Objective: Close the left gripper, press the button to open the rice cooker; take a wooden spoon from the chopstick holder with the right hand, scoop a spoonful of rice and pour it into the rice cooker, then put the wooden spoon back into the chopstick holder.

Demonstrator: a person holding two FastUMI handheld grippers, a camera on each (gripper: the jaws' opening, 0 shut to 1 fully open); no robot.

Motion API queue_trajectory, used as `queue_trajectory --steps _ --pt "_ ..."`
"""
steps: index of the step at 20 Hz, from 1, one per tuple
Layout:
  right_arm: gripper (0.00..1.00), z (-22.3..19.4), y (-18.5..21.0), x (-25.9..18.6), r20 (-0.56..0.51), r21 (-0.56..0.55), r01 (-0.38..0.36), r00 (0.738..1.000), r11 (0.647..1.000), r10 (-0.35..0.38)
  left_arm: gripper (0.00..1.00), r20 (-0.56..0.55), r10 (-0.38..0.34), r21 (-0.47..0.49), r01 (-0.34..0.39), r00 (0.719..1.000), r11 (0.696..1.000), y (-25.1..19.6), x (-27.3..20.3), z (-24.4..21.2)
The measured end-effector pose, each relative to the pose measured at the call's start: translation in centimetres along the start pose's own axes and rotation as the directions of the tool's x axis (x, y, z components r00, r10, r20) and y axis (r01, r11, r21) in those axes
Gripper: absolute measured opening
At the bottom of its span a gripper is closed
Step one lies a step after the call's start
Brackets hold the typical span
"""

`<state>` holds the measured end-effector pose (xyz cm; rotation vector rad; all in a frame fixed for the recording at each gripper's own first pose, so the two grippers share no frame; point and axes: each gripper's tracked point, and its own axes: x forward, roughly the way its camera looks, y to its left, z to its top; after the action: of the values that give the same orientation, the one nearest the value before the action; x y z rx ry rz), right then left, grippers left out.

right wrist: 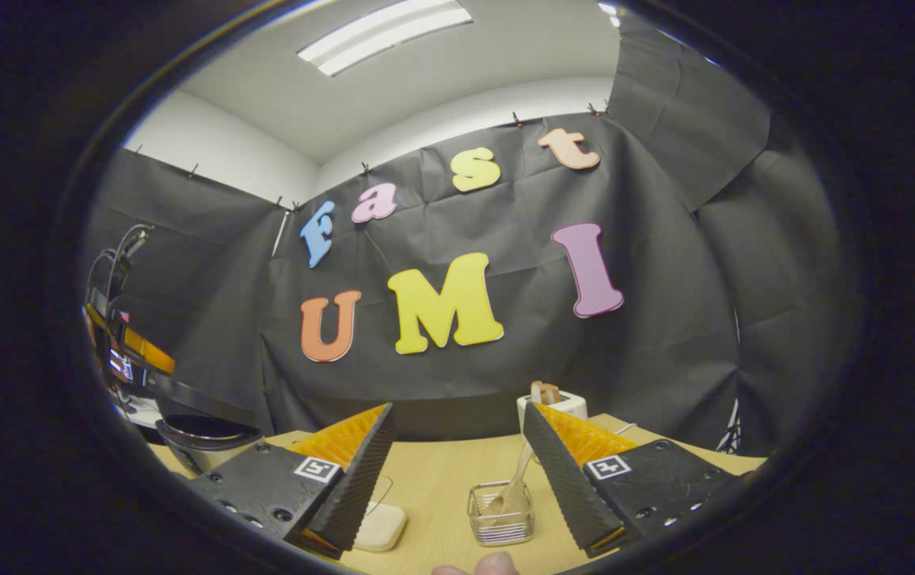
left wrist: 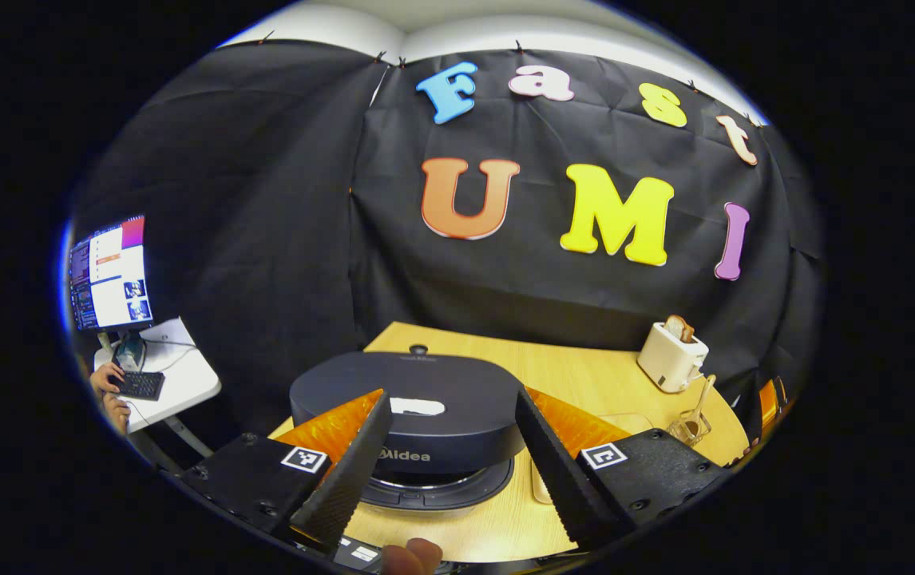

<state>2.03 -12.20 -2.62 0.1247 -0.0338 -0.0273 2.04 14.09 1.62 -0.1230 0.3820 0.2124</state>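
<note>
While the left gripper (left wrist: 453, 447) hangs with its ribbed, wedge-shaped fingers (left wrist: 350, 471) spread wide apart and holding nothing, the rice cooker (left wrist: 413, 411) sits just beyond and between them on the pale wooden table (left wrist: 585, 375). It is a low, rounded, dark matte body with its smooth lid down, a small knob at the back of the lid and a glossy ring around the base; its front release button (left wrist: 417, 501) shows as a flat bar low on the rim. Farther right on the table stands a cream, boxy toaster (left wrist: 671, 357) with a slice of bread in its slot, and nearer, a clear wire-framed chopstick holder (left wrist: 689, 427) with the wooden spoon (left wrist: 701, 395) leaning up out of it. At far left a monitor (left wrist: 110, 275) glows above a white desk where a person's hands rest at a keyboard (left wrist: 138, 385). From the right gripper view, the right gripper (right wrist: 457, 479) also has its fingers well apart and empty; between them the chopstick holder (right wrist: 501, 513) stands square and transparent, the pale spoon (right wrist: 515, 483) tilted inside, its handle rising toward the toaster (right wrist: 551, 406) behind. A small cream, rounded pad (right wrist: 382, 527) lies beside the left finger, and the cooker's dark curved edge (right wrist: 206, 435) shows at far left.
</note>
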Motion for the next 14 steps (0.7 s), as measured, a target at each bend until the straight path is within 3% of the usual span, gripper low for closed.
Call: queue_trajectory --steps 3,4,8,14 --pt "0.96 0.6 -0.6 -0.3 0.009 -0.014 0.016 1.0 1.0 -0.015 1.0 0.038 -0.015 0.034 0.014 0.999 0.999 -1.2 -0.9 0.3" --pt "0.92 0.7 -0.8 -0.4 0.01 -0.018 0.019 1.0 1.0 -0.019 1.0 0.052 -0.009 0.048 0.006 0.999 0.999 -1.2 -1.2 0.4" --pt "0.95 0.3 -1.1 -0.6 -0.018 -0.043 0.014 1.0 0.999 -0.015 1.0 0.146 0.063 0.114 -0.08 0.987 0.99 -0.2 -2.3 0.7" --pt "0.96 -1.7 -1.9 -1.4 -0.112 -0.076 0.013 0.994 0.997 -0.022 1.0 0.241 0.048 0.133 -0.082 0.969 0.988 -1.8 -3.6 -0.2"
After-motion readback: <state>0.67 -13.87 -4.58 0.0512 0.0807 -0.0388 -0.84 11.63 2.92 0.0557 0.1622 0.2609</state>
